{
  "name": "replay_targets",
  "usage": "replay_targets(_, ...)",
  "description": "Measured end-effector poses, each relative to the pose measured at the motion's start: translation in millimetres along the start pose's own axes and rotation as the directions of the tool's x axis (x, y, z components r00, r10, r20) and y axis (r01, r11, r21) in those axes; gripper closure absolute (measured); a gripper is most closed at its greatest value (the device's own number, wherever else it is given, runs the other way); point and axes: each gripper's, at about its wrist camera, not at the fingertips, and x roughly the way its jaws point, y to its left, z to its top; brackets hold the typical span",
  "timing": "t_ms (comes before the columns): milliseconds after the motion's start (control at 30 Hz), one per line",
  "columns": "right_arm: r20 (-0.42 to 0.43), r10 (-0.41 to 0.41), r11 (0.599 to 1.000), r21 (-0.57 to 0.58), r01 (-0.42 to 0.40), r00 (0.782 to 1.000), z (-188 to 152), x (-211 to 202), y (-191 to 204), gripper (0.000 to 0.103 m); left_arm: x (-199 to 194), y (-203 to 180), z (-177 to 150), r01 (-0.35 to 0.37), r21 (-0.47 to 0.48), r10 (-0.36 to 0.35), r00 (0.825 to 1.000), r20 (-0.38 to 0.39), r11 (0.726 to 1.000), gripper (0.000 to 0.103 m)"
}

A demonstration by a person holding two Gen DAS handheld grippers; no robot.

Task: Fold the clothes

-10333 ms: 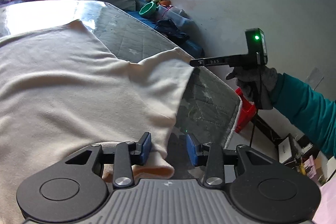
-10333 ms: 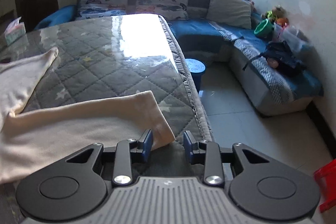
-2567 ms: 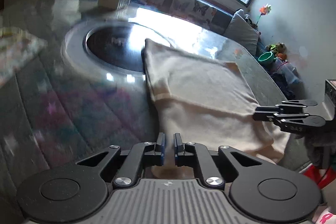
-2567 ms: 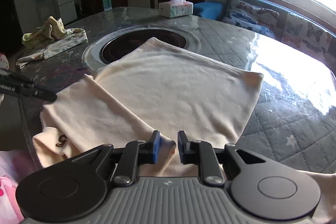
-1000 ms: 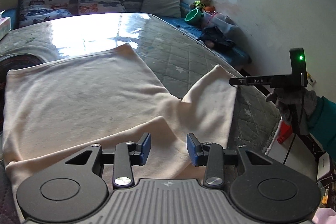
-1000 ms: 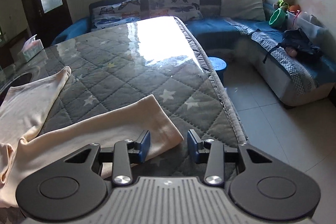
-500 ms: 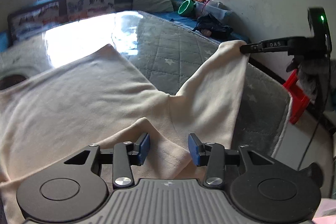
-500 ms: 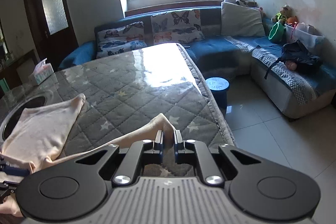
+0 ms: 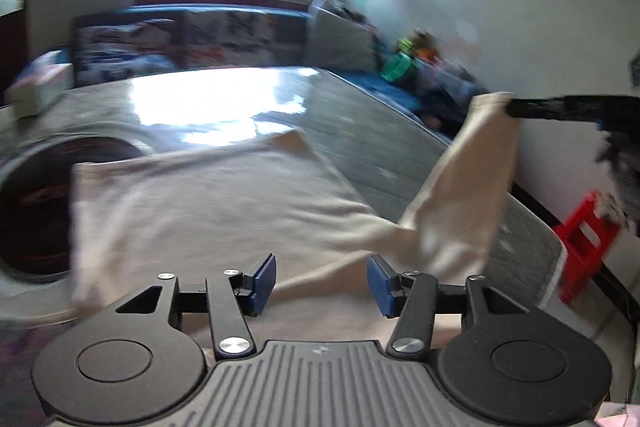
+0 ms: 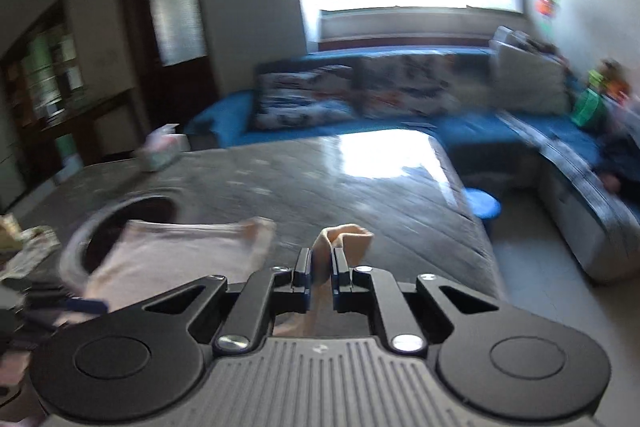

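Jaws of the right gripper [image 10: 320, 269] clench the sleeve [image 9: 476, 179] of the cream shirt [image 9: 208, 199], lifted over the table's [image 9: 360, 131] right edge. Left gripper [image 9: 321, 281] is released above the shirt.

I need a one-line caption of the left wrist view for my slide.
Left gripper open above the cream garment, while the right gripper lifts its sleeve off the quilted table.

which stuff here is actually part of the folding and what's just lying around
In the job:
- cream garment, spread on the quilted table
- its sleeve, lifted
- right gripper, shut on the sleeve end
- left gripper, open over the garment

Lying about:
- tissue box
- blue sofa
- red stool
- blue stool
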Motion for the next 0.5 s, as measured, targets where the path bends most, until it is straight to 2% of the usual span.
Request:
replay_targets(100,0.004,0.081,0.995,-0.059,-0.081,0.997,18,-2,33,0.095,-20,24,-3,-0.044,-0.063,0.047,0.998,0.036,0.997,0.048)
replay_targets(233,-0.040,0.198,0.968,-0.146,-0.202,0.979,28,14,88,0.095,-46,51,-14,-0.095,-0.121,0.105,0.992,0.074,0.988,0.046)
replay_targets(367,-0.102,0.301,0.923,-0.220,-0.316,0.948,33,33,142,0.095,-62,71,-28,-0.132,-0.187,0.150,0.985,0.089,0.974,0.045)
replay_targets(500,-0.190,0.375,0.873,-0.256,-0.414,0.907,24,58,185,0.095,-71,85,-39,-0.156,-0.239,0.182,0.979,0.091,0.958,0.045)
